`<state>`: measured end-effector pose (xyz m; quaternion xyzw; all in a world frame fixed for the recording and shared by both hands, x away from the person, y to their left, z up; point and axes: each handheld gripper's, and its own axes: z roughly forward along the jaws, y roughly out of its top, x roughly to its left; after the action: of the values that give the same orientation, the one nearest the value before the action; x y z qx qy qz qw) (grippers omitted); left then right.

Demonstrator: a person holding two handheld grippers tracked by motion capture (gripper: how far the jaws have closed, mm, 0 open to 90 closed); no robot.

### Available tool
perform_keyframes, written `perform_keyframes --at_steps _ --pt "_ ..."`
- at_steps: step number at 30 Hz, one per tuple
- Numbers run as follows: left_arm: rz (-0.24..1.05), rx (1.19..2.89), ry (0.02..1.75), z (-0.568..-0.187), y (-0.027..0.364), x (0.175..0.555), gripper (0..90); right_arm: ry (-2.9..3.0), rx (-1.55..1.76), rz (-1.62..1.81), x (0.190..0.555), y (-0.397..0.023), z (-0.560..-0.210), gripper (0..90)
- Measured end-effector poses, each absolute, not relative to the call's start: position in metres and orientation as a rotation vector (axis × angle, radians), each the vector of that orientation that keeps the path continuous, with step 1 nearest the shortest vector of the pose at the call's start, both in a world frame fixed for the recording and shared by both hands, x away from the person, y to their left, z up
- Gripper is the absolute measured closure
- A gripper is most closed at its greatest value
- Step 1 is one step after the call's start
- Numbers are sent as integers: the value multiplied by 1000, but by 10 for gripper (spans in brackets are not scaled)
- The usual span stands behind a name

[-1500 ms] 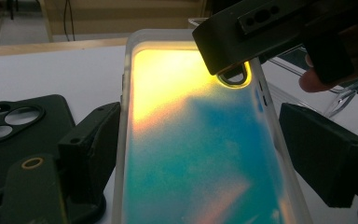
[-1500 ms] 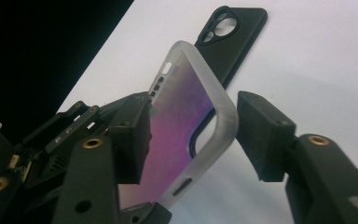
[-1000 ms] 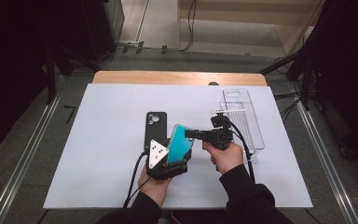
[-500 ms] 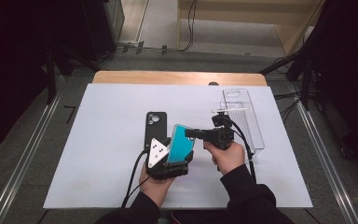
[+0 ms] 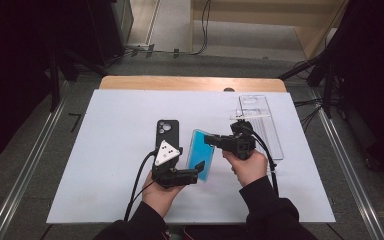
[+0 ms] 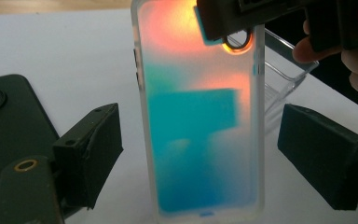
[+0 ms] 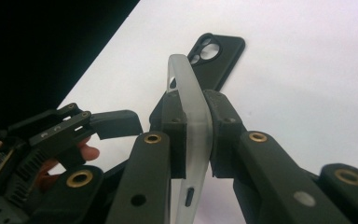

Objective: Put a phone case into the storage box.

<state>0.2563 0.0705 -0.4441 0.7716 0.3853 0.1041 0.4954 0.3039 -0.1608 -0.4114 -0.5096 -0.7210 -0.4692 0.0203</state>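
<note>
A translucent phone case (image 5: 200, 155) with a teal and orange sheen is held up over the white table. My right gripper (image 5: 209, 140) is shut on its far end by the camera hole; in the right gripper view both pads press on the frosted rim (image 7: 186, 74) at the gripper's tips (image 7: 196, 130). My left gripper (image 5: 196, 171) straddles the near end. In the left gripper view its jaws (image 6: 205, 154) stand on either side of the case (image 6: 198, 140) with gaps. They have just closed a little without touching it.
A black phone case (image 5: 167, 132) lies flat on the white sheet just left of the hands, also in the left gripper view (image 6: 9, 126). A clear plastic box (image 5: 260, 120) sits at the back right. The table's wooden far edge (image 5: 190, 82) runs behind.
The left gripper has lifted slightly around the case's near end. The right gripper has kept its grip and place.
</note>
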Motion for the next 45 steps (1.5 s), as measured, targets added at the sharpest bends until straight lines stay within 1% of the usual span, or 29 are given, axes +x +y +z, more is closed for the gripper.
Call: perform_keyframes --at_steps 4,5,7,10,13,16,19,23,26,30,32,35,39,43,45 --pt "193 1896 942 -439 75 261 142 -2303 -1551 -1473 301 -161 -408 773" --pt "197 1905 942 -438 77 262 142 -2313 -1535 -1488 300 -162 -408 773" --pt "176 1909 940 -436 80 266 164 -2336 -1501 -1511 298 -164 -406 773" --pt "157 1928 925 -431 86 271 167 -2390 -1446 -1526 295 -165 -404 773" --pt "98 1953 889 -428 90 277 192 -2433 -1379 -1544 293 -166 -403 773" --pt "115 1963 852 -424 93 280 192 -2485 -1313 -1561 291 -166 -402 773" --pt "87 1973 826 -420 95 283 192 -2518 -1242 -1585 289 -168 -401 773" --pt "31 2018 748 -416 99 287 192 -2553 -1134 -1609 286 -172 -400 772" --pt "40 2033 699 -413 102 288 192 -2578 -1080 -1603 285 -174 -400 772" --pt "-53 2058 611 -409 107 296 192 -2562 -1038 -1581 286 -176 -402 772" --pt "-47 2090 555 -407 109 298 192 -2580 -997 -1553 287 -175 -403 772" --pt "-92 2084 525 -405 111 303 192 -2591 -948 -1542 288 -174 -405 772" --pt "-121 2119 495 -406 110 310 193 -2585 -894 -1537 288 -172 -407 772" --pt "-178 2175 424 -407 106 313 217 -2583 -801 -1522 289 -170 -410 771" --pt "-207 2187 405 -408 104 314 245 -2583 -759 -1520 288 -168 -410 771"
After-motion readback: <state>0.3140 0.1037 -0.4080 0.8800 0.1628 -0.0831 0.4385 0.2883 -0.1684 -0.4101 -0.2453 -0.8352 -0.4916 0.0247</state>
